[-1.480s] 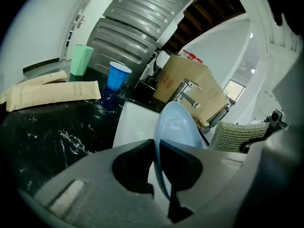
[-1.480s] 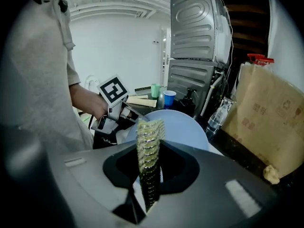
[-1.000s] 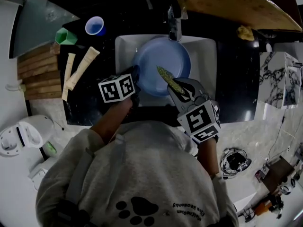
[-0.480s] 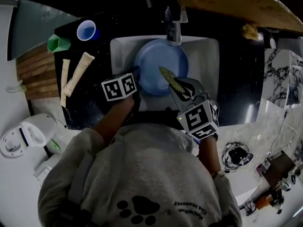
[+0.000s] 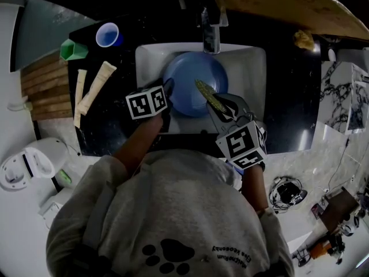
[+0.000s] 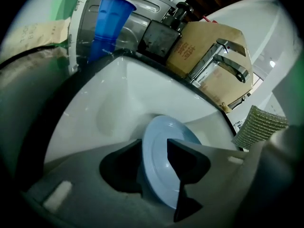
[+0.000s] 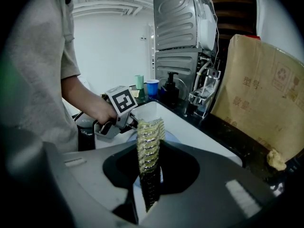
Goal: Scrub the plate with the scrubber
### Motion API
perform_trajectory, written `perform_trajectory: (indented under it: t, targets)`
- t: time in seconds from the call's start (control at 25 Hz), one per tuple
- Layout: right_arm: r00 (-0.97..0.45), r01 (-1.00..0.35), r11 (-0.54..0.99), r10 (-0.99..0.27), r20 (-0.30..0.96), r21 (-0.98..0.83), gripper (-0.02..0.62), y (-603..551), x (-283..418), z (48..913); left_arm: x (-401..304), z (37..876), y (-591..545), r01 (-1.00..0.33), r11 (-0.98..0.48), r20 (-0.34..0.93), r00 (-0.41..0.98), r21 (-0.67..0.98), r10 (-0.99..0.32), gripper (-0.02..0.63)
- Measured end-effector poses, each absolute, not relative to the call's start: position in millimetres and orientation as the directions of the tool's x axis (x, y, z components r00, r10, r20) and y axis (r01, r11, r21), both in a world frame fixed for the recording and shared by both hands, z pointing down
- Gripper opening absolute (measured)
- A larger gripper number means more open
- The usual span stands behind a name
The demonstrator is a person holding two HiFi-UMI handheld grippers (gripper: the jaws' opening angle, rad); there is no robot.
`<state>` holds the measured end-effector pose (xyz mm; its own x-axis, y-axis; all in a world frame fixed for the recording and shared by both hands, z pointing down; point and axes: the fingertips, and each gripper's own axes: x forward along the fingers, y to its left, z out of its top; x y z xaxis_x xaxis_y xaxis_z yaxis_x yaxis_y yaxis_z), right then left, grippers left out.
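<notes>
A light blue plate (image 5: 190, 74) stands tilted in the white sink (image 5: 251, 68). My left gripper (image 5: 167, 88) is at its left rim. In the left gripper view the plate's rim (image 6: 161, 146) stands between the jaws of the left gripper (image 6: 154, 148). Those jaws have just been opening and the pads stand off the rim. My right gripper (image 5: 222, 105) is shut on a yellow-green mesh scrubber (image 5: 209, 97), whose tip lies over the plate's right part. The scrubber (image 7: 148, 146) stands upright between the right gripper's (image 7: 148, 175) jaws.
A faucet (image 5: 210, 33) overhangs the sink's far edge. On the dark counter to the left stand a blue cup (image 5: 107, 34) and a green cup (image 5: 73, 49), with two paper-wrapped sticks (image 5: 92, 85) nearby. A cardboard sheet (image 5: 288, 4) leans at the back right.
Both grippers and the plate have sunk a little lower into the sink. The scrubber stays over the plate's right part.
</notes>
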<state>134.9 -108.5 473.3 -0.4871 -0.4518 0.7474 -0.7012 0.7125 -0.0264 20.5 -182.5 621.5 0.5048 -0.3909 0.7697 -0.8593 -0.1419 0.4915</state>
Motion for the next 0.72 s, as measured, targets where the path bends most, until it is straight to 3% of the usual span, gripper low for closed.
perform_trajectory:
  t: [0.36,0.72]
  targets:
    - [-0.443,-0.749,0.662,-0.532,0.722,0.028,0.067,-97.9,146.0,457.9,25.4,561.1,-198.9,-0.871,-0.34,0.679,0.489,0.354,-0.548,0.17]
    - [-0.37,-0.811,0.567,-0.686,0.627,0.142,0.067,-107.2,155.2,425.3,37.7,473.1,-194.0,-0.837,-0.53,0.451,0.53,0.139,-0.718,0.062]
